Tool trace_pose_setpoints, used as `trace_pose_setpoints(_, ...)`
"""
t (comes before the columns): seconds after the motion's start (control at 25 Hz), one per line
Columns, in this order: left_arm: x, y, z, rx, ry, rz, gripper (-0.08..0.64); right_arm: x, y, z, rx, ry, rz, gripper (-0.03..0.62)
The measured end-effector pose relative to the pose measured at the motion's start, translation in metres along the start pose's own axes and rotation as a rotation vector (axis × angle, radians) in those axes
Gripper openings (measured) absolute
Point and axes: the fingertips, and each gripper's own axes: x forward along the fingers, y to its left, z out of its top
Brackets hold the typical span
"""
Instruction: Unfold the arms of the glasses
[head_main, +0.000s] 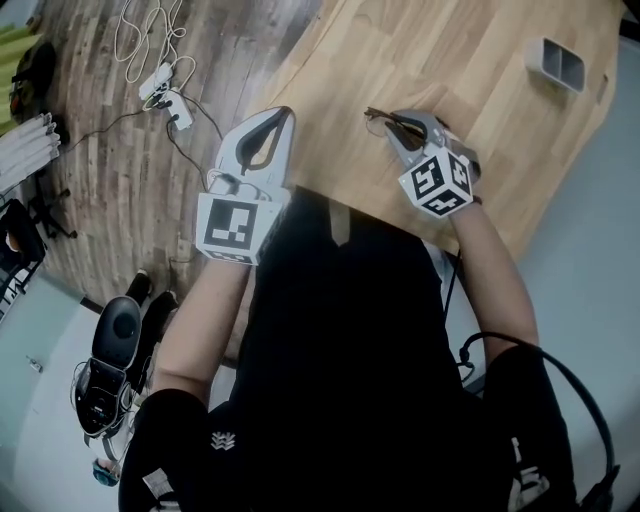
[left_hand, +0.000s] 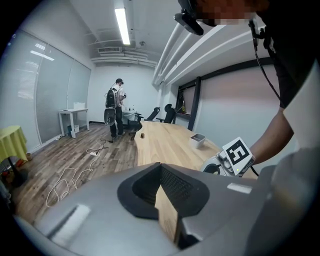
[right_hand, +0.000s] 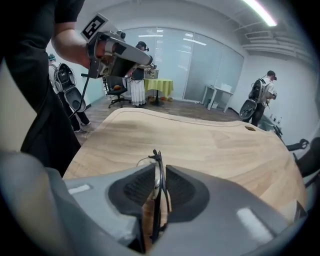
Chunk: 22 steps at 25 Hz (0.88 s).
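Thin dark-framed glasses (right_hand: 158, 187), arms folded, stand on edge between the pads of my right gripper (right_hand: 158, 172). A slit of wooden table (right_hand: 210, 145) shows on both sides of the frame, so the pads do not press on it. In the head view the glasses (head_main: 385, 120) stick out leftward from my right gripper (head_main: 392, 128) over the table's near corner. My left gripper (head_main: 283, 112) hangs beside the table's left edge, shut and empty; its pads (left_hand: 161, 167) meet with nothing between them.
A small grey container (head_main: 561, 63) sits at the far right of the table (head_main: 450, 60). A power strip with cables (head_main: 165, 92) lies on the wood floor to the left. A standing person (left_hand: 114, 107) and office chairs are at the room's far end.
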Motion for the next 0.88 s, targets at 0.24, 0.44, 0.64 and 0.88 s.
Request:
trace_pose_setpoints(0.24,-0.014,0.015,0.000,0.004,0.010,0.035,0.006,0.009,0.000,0.000,-0.036,0.039,0.007,0.033)
trace_pose_setpoints(0.44,-0.010,0.011,-0.009,0.008,0.028,0.022,0.005,0.002,0.003,0.005,-0.026,-0.027,-0.021,0.028)
trace_pose_setpoints(0.64,0.002,-0.005,-0.007,0.025,0.030,-0.015,0.006,-0.009,0.006,0.003,0.000,-0.071,-0.047,0.028)
trace_pose_setpoints(0.88,0.006,-0.021,-0.005,0.058,0.040,-0.046,0.005,0.002,0.010,-0.013,0.025,-0.036,-0.029,0.028)
